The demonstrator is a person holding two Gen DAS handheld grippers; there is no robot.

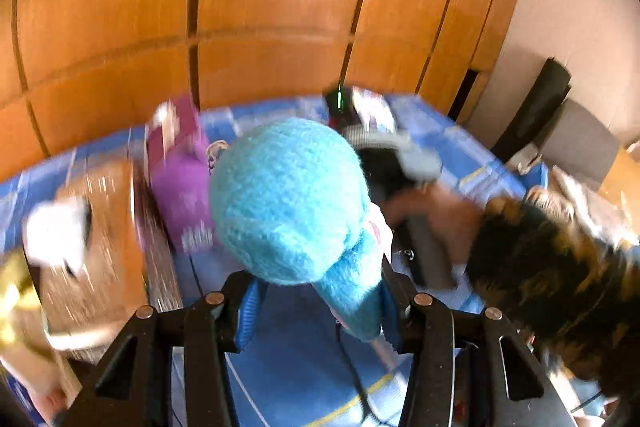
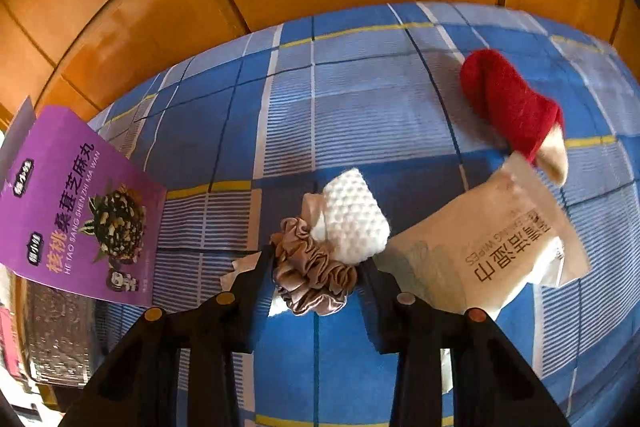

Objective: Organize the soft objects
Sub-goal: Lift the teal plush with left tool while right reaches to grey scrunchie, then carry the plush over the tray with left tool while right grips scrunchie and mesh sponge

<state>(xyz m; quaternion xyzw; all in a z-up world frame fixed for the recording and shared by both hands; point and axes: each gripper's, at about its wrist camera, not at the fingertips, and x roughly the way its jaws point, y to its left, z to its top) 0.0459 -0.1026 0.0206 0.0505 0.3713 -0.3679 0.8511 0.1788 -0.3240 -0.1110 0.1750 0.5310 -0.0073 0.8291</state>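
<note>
In the left wrist view my left gripper (image 1: 318,301) is shut on a fluffy turquoise knitted piece (image 1: 292,199) and holds it up above the blue checked cloth (image 1: 304,379). The view is blurred by motion. In the right wrist view my right gripper (image 2: 316,271) is shut on a beige satin scrunchie (image 2: 312,269), just above the checked cloth (image 2: 360,115). A white waffle sponge cloth (image 2: 354,217) lies right behind the scrunchie. A red knitted sock with a beige toe (image 2: 510,109) lies at the far right.
A purple snack box (image 2: 76,207) stands at the left, also seen blurred in the left wrist view (image 1: 182,187). A beige wet-wipes pack (image 2: 492,247) lies right of the gripper. A brown cardboard box (image 1: 96,247) and a dark furry item (image 1: 560,275) flank the left gripper. Wooden cabinet doors (image 1: 260,7) stand behind.
</note>
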